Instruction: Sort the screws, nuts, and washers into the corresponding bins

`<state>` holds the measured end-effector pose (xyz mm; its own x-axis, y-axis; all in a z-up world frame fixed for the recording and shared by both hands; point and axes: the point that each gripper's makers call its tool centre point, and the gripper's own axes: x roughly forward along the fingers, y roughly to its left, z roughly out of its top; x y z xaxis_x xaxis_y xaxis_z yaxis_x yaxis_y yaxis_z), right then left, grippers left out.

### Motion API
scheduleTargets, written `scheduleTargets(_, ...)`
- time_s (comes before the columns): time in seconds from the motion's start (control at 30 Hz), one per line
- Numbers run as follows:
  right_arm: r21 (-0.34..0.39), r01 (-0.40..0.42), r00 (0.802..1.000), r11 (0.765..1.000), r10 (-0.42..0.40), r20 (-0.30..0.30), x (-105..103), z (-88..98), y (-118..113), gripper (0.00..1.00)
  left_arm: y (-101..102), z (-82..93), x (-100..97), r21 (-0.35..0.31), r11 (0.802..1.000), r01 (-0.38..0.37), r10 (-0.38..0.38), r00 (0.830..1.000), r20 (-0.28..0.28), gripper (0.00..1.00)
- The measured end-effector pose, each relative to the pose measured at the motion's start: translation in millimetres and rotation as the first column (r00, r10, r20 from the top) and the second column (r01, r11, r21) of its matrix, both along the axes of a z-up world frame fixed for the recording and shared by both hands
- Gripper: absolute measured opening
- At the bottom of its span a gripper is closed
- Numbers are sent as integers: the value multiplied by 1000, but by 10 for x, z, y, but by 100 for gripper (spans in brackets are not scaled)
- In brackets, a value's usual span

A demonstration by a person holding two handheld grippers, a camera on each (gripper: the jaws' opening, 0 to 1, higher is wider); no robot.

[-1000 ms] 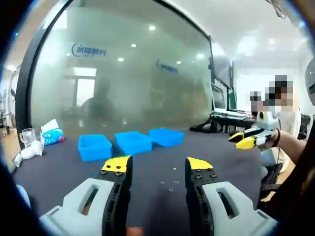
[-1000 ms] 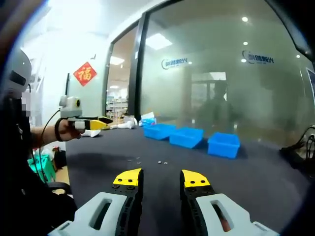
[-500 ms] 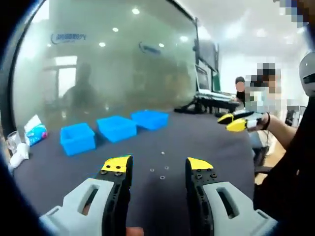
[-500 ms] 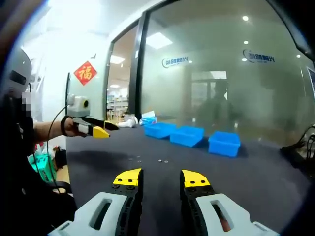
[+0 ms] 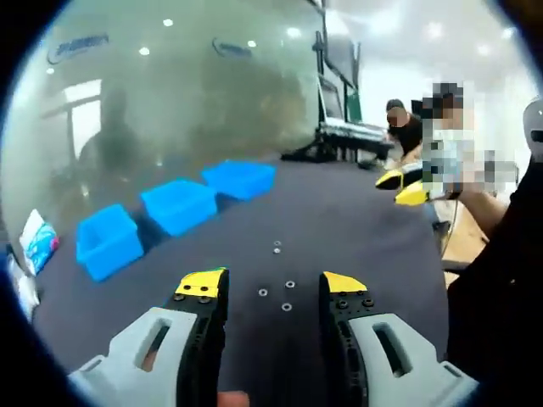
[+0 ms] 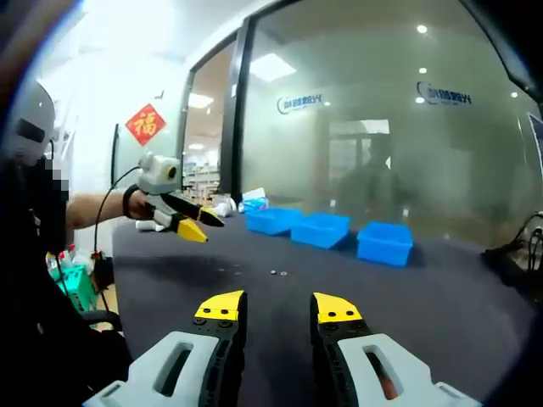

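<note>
Small metal parts (image 5: 286,288) lie scattered on the dark table (image 5: 356,229), just beyond my left gripper (image 5: 271,287), which hangs open over them with nothing between its yellow-tipped jaws. Three blue bins (image 5: 178,204) stand in a row farther back on the left. In the right gripper view the same parts (image 6: 276,273) appear as tiny specks ahead of my right gripper (image 6: 279,307), open and holding nothing. The bins (image 6: 321,230) stand behind them. The left gripper (image 6: 193,224) reaches in from the left there, and the right gripper (image 5: 407,181) shows at the right edge of the left gripper view.
A glass wall (image 6: 382,127) runs behind the bins. A tissue pack (image 5: 38,241) lies at the table's far left. A person's forearm (image 6: 89,219) holds the left gripper. Monitors and seated people (image 5: 399,127) are beyond the table's far end. A red ornament (image 6: 145,124) hangs on the wall.
The left gripper has moved forward over the table and tipped down, so the small parts now sit close ahead of its jaws. The right gripper has stayed nearly still.
</note>
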<state>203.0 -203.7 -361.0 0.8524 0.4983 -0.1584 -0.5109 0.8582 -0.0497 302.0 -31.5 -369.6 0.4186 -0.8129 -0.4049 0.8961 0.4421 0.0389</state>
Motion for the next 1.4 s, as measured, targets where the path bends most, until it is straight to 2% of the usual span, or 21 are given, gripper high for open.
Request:
scheduleTargets(0.07,1,2,1000,1000,-2,0,-1,-5,-10,27,-99,-45,28,47,998,31,-31,999,-17,40)
scheduleTargets(0.37,6,2,1000,1000,-2,-9,1,-53,-36,27,-545,-180,160,151,980,128,-116,990,-83,39)
scheduleTargets(0.5,8,5,1000,1000,-5,-12,2,-74,-67,27,-672,-278,231,189,970,154,-130,983,-132,35)
scheduleTargets(0.57,11,7,1000,1000,-7,-12,3,-77,-76,27,-705,-355,266,233,958,168,-139,981,-136,34)
scheduleTargets(0.63,13,9,1000,1000,-9,-12,4,-79,-86,27,-753,-409,294,246,954,174,-140,979,-151,32)
scheduleTargets(0.7,14,10,1000,1000,-10,-12,4,-82,-94,27,-790,-464,305,256,950,181,-137,974,-178,31)
scheduleTargets(1.0,18,17,1000,1000,-16,-14,2,-97,-134,27,-855,-643,333,313,927,207,-145,967,-208,26)
scheduleTargets(1.4,19,19,1000,1000,-19,-15,4,-92,-134,27,-831,-681,359,320,926,201,-139,969,-206,11)
